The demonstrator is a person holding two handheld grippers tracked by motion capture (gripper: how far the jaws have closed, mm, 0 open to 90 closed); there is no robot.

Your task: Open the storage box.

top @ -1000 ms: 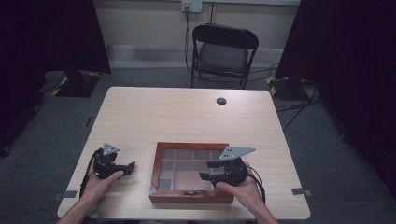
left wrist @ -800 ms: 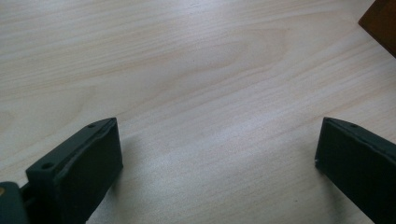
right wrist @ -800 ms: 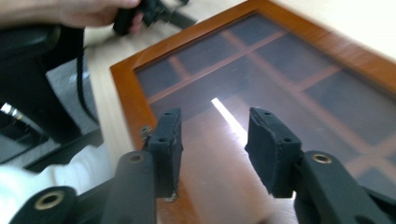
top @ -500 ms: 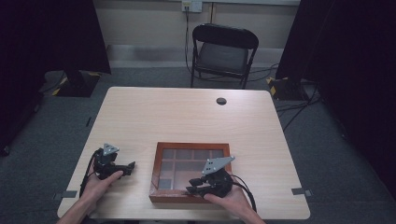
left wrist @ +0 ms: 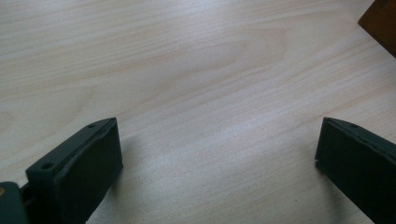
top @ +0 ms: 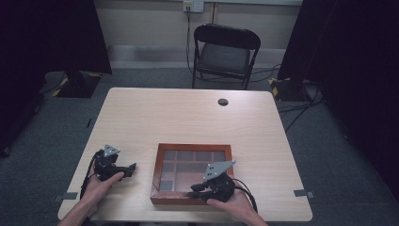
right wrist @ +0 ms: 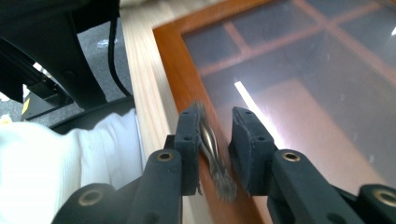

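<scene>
- Nearest the person, the right gripper sits low over the near edge of the wooden box, its fingers part-closed around the small metal handle on the box's front rim; a narrow gap shows on the far-finger side, so the handle is bracketed but not yet firmly pinched.
- Risk here: if the fingers close off-centre, the thin handle could slip out past the near finger, or the finger tips could scrape the rim and the glass lid just beyond them.
- If the lid is to be lifted by that handle, a weak grip could let it drop back onto the frame; the glazed panel looks unforgiving of a fall.
- A pull without anything steadying the box might drag the whole box across the tabletop toward the near edge.
- To the side, the left gripper rests on bare tabletop with its fingers wide apart and nothing between them, well clear of the box, so it offers no bracing.
- Farther off, beyond the fingers, a small dark disc lies alone on the tabletop, and a chair stands behind it.
</scene>
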